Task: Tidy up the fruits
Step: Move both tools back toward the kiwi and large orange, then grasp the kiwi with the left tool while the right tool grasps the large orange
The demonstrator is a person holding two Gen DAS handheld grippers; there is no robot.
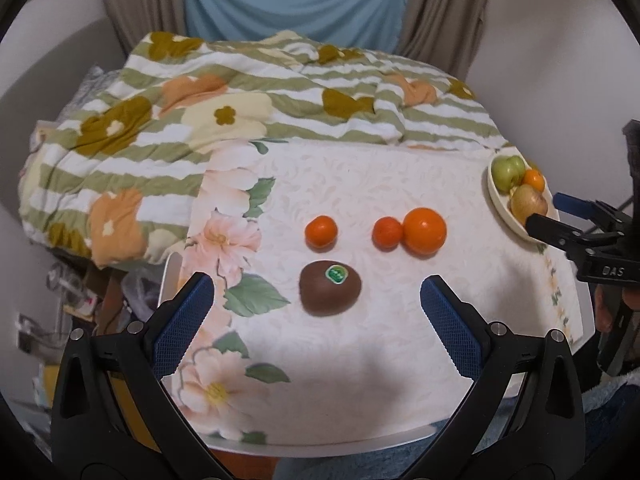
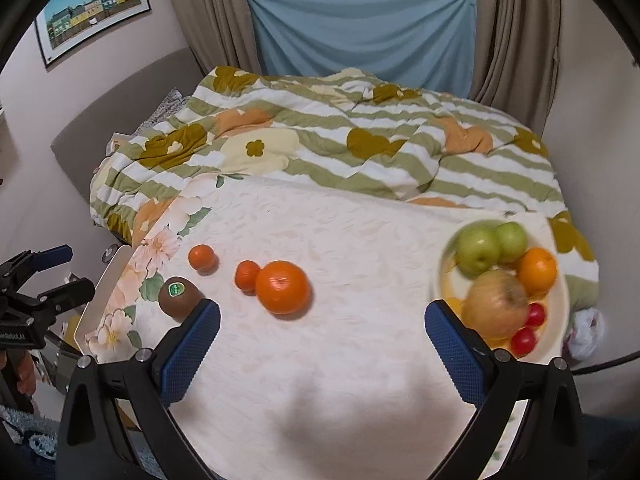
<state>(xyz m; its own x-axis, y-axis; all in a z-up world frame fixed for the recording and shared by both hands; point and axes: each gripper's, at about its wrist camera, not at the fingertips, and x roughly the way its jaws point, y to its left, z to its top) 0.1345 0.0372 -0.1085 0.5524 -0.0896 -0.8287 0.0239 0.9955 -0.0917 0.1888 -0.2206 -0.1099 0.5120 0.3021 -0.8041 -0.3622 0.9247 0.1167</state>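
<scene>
Four fruits lie loose on the worktop [image 2: 340,360]: a kiwi [image 1: 330,288] nearest the left gripper [image 1: 318,320], a mandarin [image 1: 321,231] beyond it, and a second mandarin [image 1: 386,233] touching a large orange [image 1: 424,231]. The bowl [image 2: 558,308] at the right edge already holds two green apples [image 2: 478,249], an orange, a yellowish apple and small red fruits, so it is likely the collecting place. Both grippers hang above the worktop with fingers [image 1: 188,312] spread wide and nothing between them. The kiwi sits centred between the left fingers, probably the next pick; the right gripper [image 2: 322,344] points between the orange and the bowl.
</scene>
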